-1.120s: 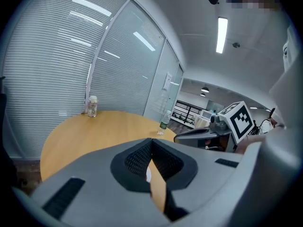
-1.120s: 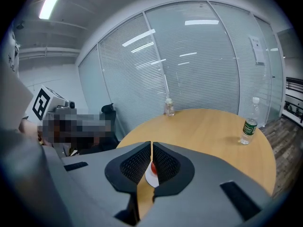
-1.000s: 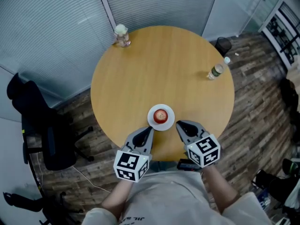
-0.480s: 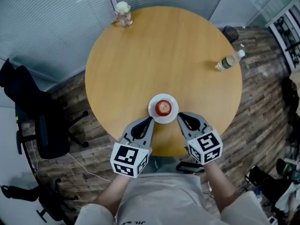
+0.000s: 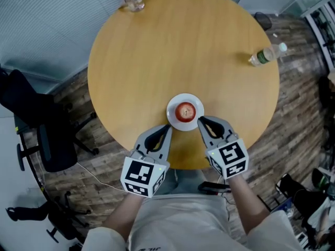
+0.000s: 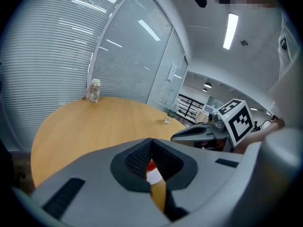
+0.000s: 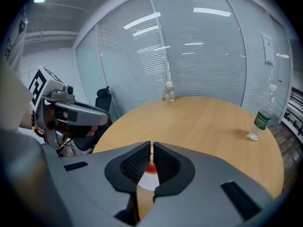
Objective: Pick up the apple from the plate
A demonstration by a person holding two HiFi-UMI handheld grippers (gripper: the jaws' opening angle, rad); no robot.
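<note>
head view: apple (image 5: 185, 111) on plate (image 5: 171, 107) at table (image 5: 172, 46) edge; left hand-held gripper (image 5: 168, 127), right hand-held gripper (image 5: 199, 121) shut

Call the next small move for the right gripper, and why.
Probably open the right gripper first. Its jaws are shut, with the tip close beside the plate, and the apple sits there untouched. Shut jaws would only nudge it.

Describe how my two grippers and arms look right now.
Both the left gripper and right gripper have grey, tapering plastic jaws with black textured pads. Each carries a white cube of black square markers. The person wears a light short-sleeved shirt.
</note>
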